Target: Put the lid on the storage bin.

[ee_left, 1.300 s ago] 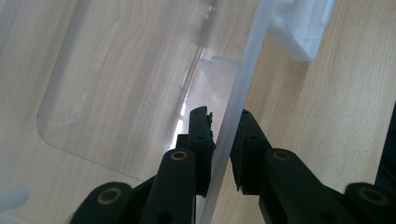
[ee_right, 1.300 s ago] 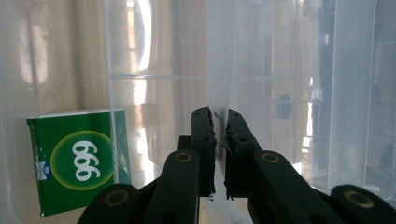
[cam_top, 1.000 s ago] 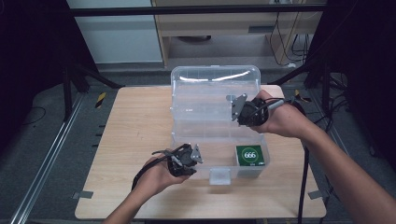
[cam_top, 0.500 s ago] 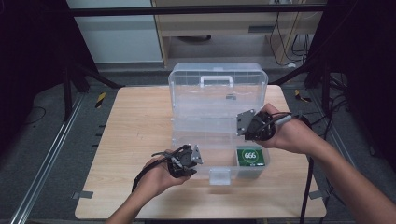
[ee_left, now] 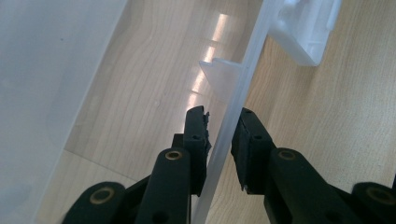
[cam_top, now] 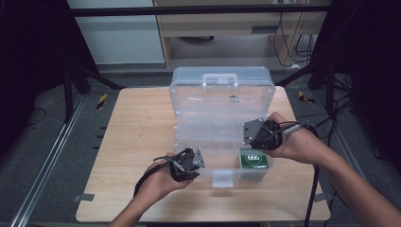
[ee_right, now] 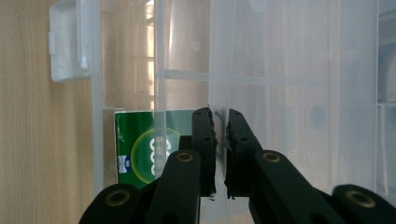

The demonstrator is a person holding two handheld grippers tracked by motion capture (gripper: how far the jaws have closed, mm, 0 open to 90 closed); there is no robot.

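A clear plastic compartment box stands open on the wooden table, its lid raised at the far side. A green pack lies in its front right compartment. My left gripper is at the box's front, left of the white latch. Its jaws are shut on the clear front wall. My right gripper hovers over the box's right side, just behind the green pack. Its jaws are nearly together, with a thin clear plastic edge of the box between them.
The wooden table has bare room left of the box and along its front edge. Cables trail from both grippers off the near side. Dark frame legs and a cabinet stand beyond the table's far edge.
My right gripper has come down and toward the person along the box's right side, ending close behind the green pack. The left gripper has stayed on the front wall.
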